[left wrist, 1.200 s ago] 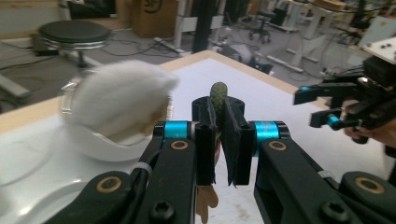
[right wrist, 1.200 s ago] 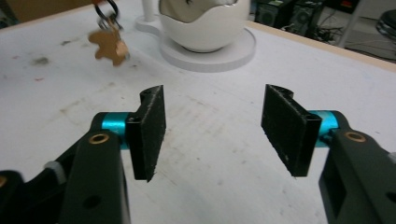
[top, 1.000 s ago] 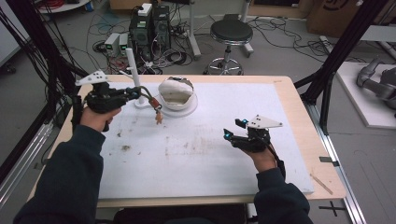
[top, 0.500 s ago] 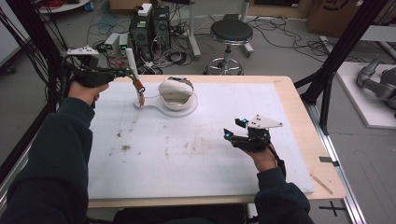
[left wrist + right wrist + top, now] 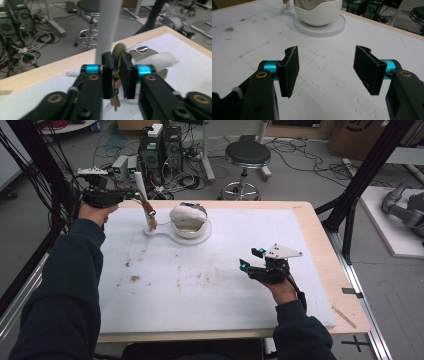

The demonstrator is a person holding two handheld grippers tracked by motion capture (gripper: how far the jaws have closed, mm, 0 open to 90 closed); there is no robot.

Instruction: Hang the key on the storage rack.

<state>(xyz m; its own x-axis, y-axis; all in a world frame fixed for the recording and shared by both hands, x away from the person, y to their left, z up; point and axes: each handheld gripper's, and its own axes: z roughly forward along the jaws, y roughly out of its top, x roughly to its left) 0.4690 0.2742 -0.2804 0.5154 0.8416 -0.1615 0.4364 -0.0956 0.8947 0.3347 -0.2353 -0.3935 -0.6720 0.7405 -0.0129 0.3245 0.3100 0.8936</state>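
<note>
Left hand-held gripper (image 5: 131, 196): held raised at the far left corner of the counter (image 5: 320, 240); in the left gripper view (image 5: 117, 75) its jaws are seen closed together on a small dangling object (image 5: 116, 65).
Dangling object: a green upper part is pinched between the jaws, and brown and tan pieces hang below them; in the high view (image 5: 149, 215) it hangs just above the small lobe of the white base (image 5: 200, 237). What it is cannot be told.
White rod (image 5: 139, 185): stands upright just behind the held object; seen as a blurred pale column in the left gripper view (image 5: 107, 27).
Right hand-held gripper (image 5: 246, 263): held low over the right part of the white sheet (image 5: 200, 285), well apart from the base; in the right gripper view (image 5: 329, 72) its jaws stand wide apart with nothing between them.
Egg-shaped shell (image 5: 187, 216): white, cracked open at the top, seated on the round part of the white base near the far edge of the counter; seen ahead of the right jaws (image 5: 318, 11).
White sheet: covers most of the counter and is marked with brown smudges and specks.
Round stool (image 5: 247, 155): stands on the floor beyond the counter.
</note>
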